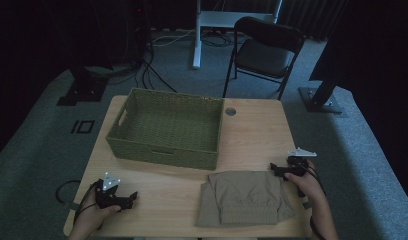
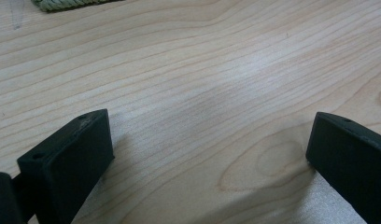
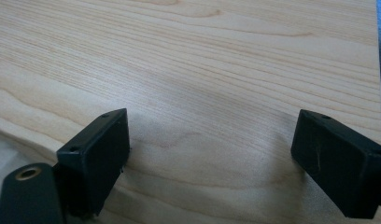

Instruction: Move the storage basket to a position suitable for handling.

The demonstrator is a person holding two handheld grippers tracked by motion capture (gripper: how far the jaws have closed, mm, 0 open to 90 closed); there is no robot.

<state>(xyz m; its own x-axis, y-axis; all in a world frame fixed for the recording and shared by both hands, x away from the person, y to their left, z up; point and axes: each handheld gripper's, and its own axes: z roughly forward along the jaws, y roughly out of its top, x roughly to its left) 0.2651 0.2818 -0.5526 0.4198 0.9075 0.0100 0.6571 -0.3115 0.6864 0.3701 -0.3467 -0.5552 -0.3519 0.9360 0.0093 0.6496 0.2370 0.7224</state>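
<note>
- My left gripper (image 1: 128, 200) sits at the table's (image 1: 252, 135) 7 o'clock corner, jaws apart, nothing between them.
- My right gripper (image 1: 277, 170) at 4 o'clock, jaws apart, just beside the folded khaki cloth (image 1: 244, 197).
- Cloth lies at 6 o'clock, below the green basket (image 1: 167, 127).

No readable text – no labels, no numbers

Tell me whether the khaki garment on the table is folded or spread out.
Folded: the khaki garment lies as a compact layered rectangle near the table's front edge, outside the woven basket.
</note>
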